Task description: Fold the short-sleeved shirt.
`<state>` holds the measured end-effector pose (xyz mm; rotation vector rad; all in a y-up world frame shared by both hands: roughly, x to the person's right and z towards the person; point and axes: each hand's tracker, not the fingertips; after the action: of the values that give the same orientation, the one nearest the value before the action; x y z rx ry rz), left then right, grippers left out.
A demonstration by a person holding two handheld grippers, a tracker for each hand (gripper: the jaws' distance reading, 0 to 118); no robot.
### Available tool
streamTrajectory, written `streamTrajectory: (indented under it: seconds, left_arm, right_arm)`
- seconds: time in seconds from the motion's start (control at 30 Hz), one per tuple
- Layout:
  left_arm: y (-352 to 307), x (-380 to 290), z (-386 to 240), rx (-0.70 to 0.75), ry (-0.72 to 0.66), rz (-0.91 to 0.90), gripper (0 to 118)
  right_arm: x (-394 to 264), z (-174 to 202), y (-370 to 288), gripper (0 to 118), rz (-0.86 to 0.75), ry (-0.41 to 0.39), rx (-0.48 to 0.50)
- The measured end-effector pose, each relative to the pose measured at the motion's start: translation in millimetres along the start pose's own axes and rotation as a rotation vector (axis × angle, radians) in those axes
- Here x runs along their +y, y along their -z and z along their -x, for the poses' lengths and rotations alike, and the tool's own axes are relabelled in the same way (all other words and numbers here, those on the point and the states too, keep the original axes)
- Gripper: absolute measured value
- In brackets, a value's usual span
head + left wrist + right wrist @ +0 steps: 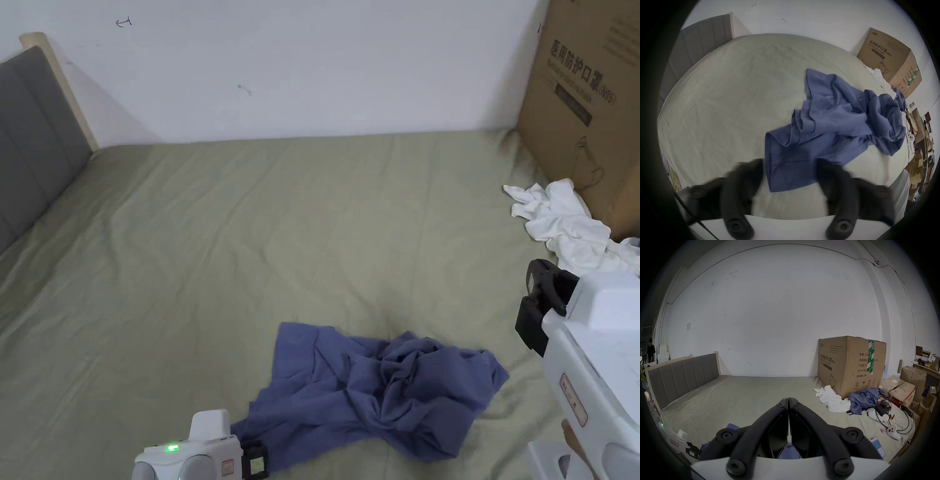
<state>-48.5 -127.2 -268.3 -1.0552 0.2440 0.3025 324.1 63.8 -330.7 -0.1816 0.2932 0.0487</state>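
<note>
Left gripper fingers spread over the crumpled blue shirt, right gripper fingers closed empty: nothing folded yet.

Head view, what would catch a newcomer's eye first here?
The crumpled blue shirt lies unfolded on the near part of the olive bed sheet. The left gripper sits at the shirt's near edge with its jaws spread wide. At the far right a big cardboard box stands on the bed with a white cloth bunched at its foot.
</note>
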Motion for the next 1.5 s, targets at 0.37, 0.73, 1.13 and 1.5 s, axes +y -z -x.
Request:
streamTrajectory:
  seconds: [0.37,0.73,1.13,1.5]
  left_arm:
    - [19,10,-12,0.059,0.021,0.051,32]
    - [-31,20,4,-0.196,-0.021,-0.097,2]
    - [-47,33,8,-0.208,-0.039,-0.144,2]
    - [-47,37,4,-0.209,-0.027,-0.153,2]
  right_arm:
    - [-6,-4,12,0,0.025,-0.005,-0.006]
    - [-57,-17,101,3,0.354,-0.002,-0.015]
    - [-156,-42,214,96,0.821,0.042,-0.021]
    - [-152,-46,198,8,0.828,-0.005,0.089]
